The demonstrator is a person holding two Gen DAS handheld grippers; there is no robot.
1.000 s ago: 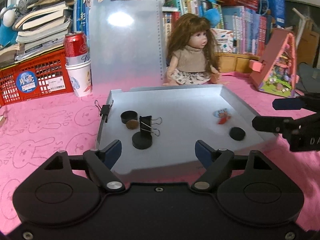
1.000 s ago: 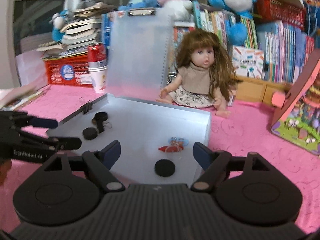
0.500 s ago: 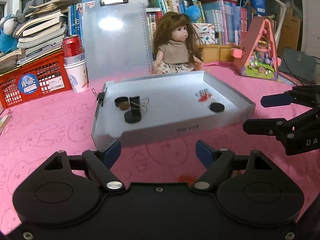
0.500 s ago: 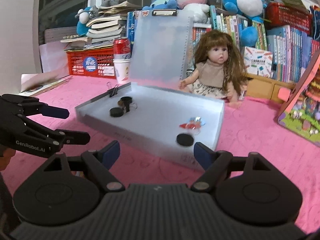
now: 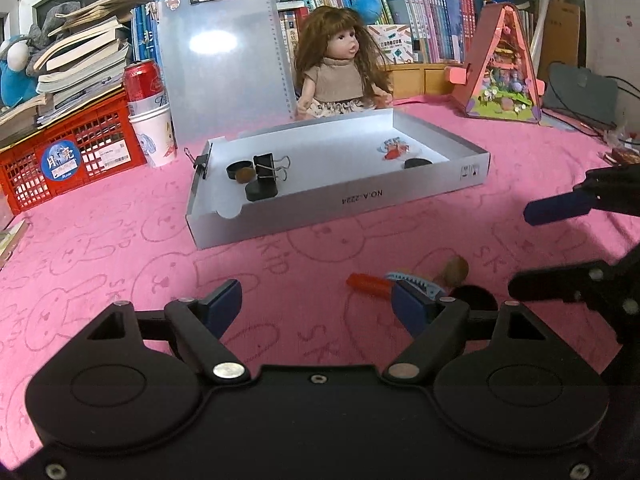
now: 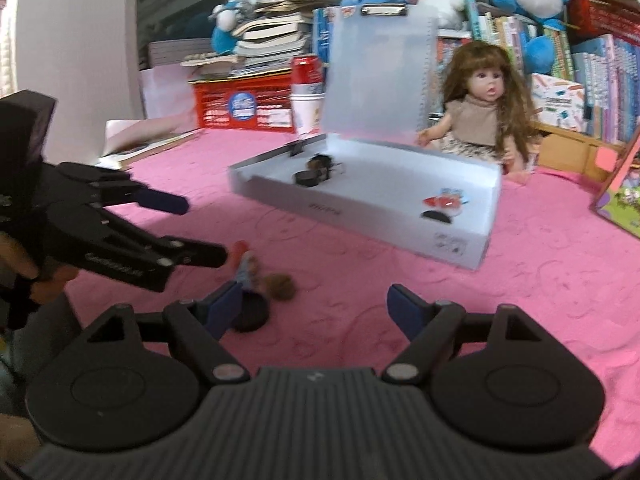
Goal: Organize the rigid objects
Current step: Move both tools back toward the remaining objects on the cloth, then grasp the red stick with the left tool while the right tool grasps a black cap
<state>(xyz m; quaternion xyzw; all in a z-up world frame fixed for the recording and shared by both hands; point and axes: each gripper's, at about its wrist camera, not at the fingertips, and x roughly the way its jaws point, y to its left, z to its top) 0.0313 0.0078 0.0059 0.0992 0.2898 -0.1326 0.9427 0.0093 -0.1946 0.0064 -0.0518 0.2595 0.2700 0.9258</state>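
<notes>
Partly done, judging from how things lie. Inside the white cardboard tray (image 5: 472, 160): a black binder clip (image 5: 269, 166), two black round caps (image 5: 260, 191) with a small brown ball just beside them at the left end, and a small red-and-blue toy (image 5: 394, 148) with another black disc (image 5: 416, 163) near the right end. A further binder clip pinched on the tray's left rim (image 5: 200, 162).

Still left on the pink table (image 5: 120, 248), in front of the tray and well apart from it: an orange-and-blue toy piece (image 5: 370, 282), a brown ball (image 5: 454, 270) and a black disc (image 5: 476, 294), all lying close together. Probably three more items to carry in.

Left gripper (image 5: 316, 300): fingers spread wide, nothing between them, touching nothing; the loose group just beside and partly behind the right finger.

Right gripper (image 6: 310, 310): fingers wide but closing a little at this moment, empty gap, no grasp. Black disc (image 6: 250, 314) partly hidden behind the left finger; contact there impossible to tell. Picture blurred.

Both grippers low over the loose group, neither one carrying anything.
</notes>
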